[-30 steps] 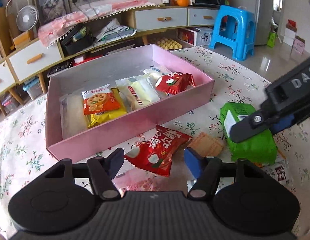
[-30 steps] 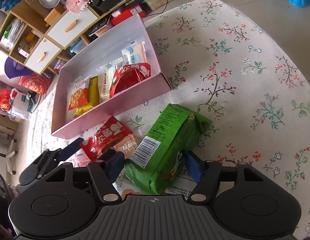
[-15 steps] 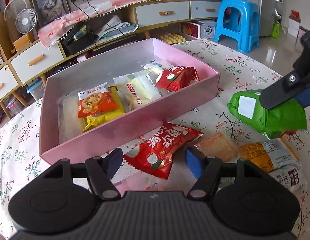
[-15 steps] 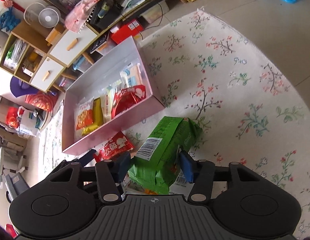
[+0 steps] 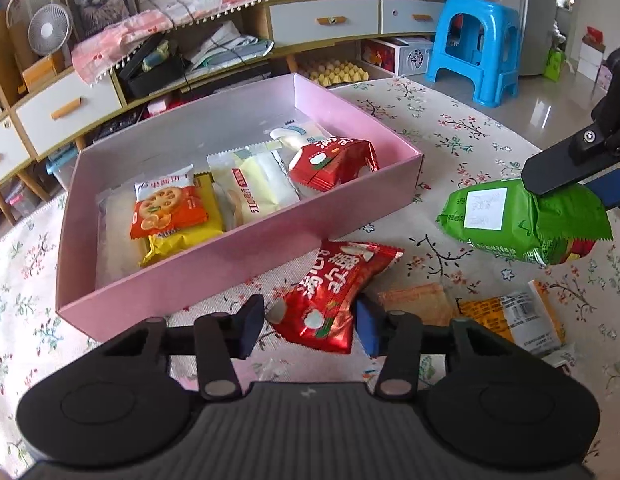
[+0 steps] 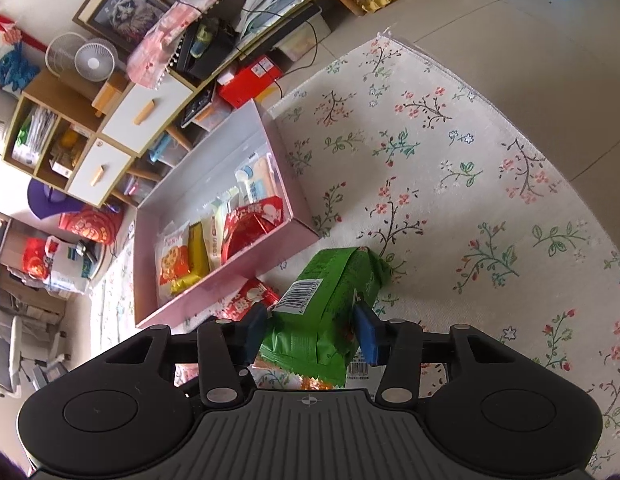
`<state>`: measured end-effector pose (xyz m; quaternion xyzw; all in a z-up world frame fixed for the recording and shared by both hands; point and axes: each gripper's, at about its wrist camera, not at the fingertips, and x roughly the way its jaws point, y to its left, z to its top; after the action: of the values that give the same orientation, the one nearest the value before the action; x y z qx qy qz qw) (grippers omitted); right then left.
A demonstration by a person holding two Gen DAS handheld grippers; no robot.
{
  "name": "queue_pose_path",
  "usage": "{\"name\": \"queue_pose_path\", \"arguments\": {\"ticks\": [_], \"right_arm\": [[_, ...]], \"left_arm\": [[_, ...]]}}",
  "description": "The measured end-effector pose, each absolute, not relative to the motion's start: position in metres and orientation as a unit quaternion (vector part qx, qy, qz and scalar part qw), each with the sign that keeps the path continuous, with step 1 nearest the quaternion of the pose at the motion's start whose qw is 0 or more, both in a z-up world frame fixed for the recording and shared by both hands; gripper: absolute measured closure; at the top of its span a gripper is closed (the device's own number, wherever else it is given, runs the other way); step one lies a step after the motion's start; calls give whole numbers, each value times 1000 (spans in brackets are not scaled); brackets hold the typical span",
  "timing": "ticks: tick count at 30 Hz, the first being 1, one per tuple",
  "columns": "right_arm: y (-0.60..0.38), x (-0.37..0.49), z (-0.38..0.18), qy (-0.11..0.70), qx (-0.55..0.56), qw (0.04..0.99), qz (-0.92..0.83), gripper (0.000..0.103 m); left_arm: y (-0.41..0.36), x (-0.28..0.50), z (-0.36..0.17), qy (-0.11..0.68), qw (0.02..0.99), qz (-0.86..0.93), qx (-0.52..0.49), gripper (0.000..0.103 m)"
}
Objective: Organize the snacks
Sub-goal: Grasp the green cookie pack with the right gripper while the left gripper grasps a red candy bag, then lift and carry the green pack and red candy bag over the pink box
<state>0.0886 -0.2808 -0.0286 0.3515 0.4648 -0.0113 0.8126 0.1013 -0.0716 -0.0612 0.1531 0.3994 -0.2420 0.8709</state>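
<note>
**Snacks part boxed, part loose beside the pink box's near wall**

Snacks lie in two groups on the flowered tablecloth [image 5: 450, 128]. Inside the pink box [image 5: 213, 276] sit an orange cracker packet [image 5: 167, 210] over a yellow one, a pale cream packet [image 5: 253, 184], a white-and-blue packet at the back, and a red packet [image 5: 334, 162] leaning near the right wall. The box's far half is bare floor, so open room remains behind the packets.

Outside, a second red packet [image 5: 334, 292] lies just beside the near wall, one corner close to it. To its right on the cloth are a tan cracker packet [image 5: 418, 304] and an orange-and-white packet [image 5: 514, 316].

The left gripper [image 5: 307, 326] hangs low over the second red packet with that packet's lower end between its blue pads; its jaws are closing, and whether the pads already press the wrapper cannot be told.

The right gripper [image 6: 312, 334] grips the green snack bag [image 6: 330, 304] by its crimped end, jaws closing on it, both pads against the wrapper. In the left wrist view the green snack bag [image 5: 518, 220] hangs clear above the cloth, right of the box's right corner and apart from it. Beyond the bag the tablecloth is open out to its hemmed edge, with tiled floor past it.
</note>
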Motion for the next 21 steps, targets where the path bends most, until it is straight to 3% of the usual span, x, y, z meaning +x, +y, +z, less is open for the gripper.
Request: {"name": "queue_pose_path", "arguments": {"ticks": [11, 12, 13, 15, 17, 20, 21], "right_arm": [[-288, 88, -24, 453, 391, 801, 5, 63], [-289, 87, -23, 451, 396, 800, 8, 67], [-289, 87, -22, 449, 402, 798, 14, 80], [-291, 86, -19, 445, 416, 793, 25, 86], [-291, 87, -17, 444, 415, 794, 30, 86], [-289, 89, -19, 455, 402, 794, 23, 79], [-288, 90, -22, 463, 397, 792, 21, 72]], "left_arm": [[-60, 107, -46, 440, 865, -231, 70, 60], [-59, 108, -45, 443, 864, -230, 64, 60], [-57, 108, -44, 445, 864, -229, 58, 60], [-54, 108, -42, 448, 863, -227, 51, 60], [-52, 108, -41, 451, 862, -225, 49, 60], [-49, 107, -42, 464, 856, -222, 48, 60], [-48, 107, -43, 468, 854, -222, 48, 60]]}}
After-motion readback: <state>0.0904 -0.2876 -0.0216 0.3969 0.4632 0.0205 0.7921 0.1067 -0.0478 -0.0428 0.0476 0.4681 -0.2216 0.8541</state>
